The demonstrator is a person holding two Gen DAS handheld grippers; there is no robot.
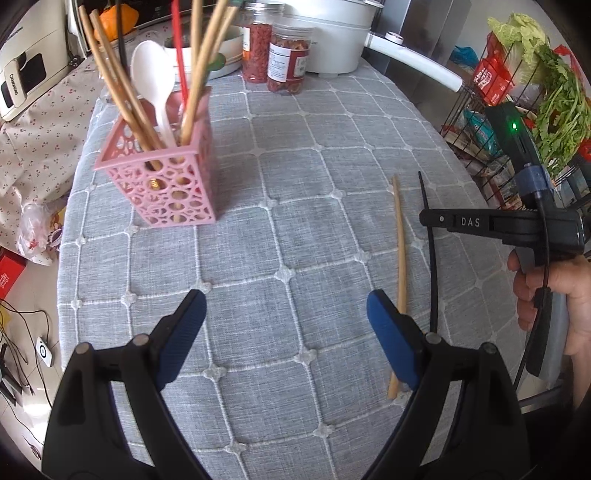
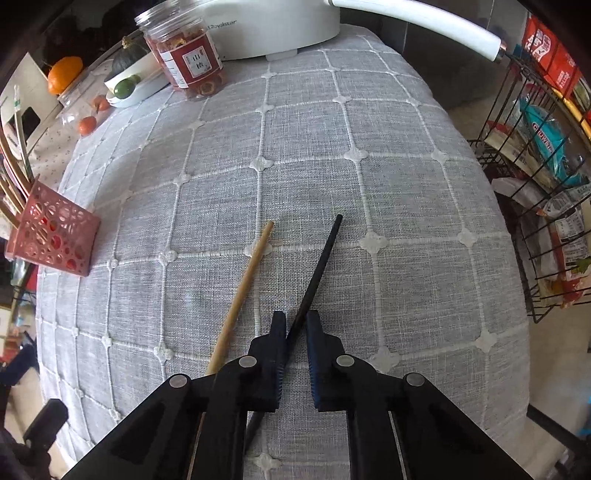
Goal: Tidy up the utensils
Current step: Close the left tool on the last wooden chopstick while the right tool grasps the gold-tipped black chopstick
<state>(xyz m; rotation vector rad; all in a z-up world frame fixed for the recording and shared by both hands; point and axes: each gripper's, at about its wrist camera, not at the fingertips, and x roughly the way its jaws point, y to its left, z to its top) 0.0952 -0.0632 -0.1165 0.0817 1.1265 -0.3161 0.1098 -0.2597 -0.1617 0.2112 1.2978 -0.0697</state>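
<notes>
**Desk:** While the right tool (image 2: 295, 325) points down at the bench (image 2: 369, 166), what sits between its pads?

**Photographer:** A black chopstick (image 2: 325, 254), pinched near its lower end; the free tip runs toward one o'clock across the grey quilted cloth. No earlier picture shows the closing.

**Desk:** And the wooden chopstick (image 2: 245, 284)?

**Photographer:** Flat on the cloth, just beside the black one at its nine o'clock side, untouched.

**Desk:** The left tool (image 1: 286, 325)?

**Photographer:** Spread wide and empty above the cloth. Its right pad overlaps the wooden chopstick (image 1: 399, 258) in view; contact cannot be told.

**Desk:** Where is the holder?

**Photographer:** The pink lattice basket (image 1: 166, 184) stands at ten o'clock from the left tool, holding wooden chopsticks, a red one and a white spoon (image 1: 155, 81). Two jars (image 1: 286, 57) and a white pot (image 1: 328, 33) stand at twelve o'clock.
</notes>
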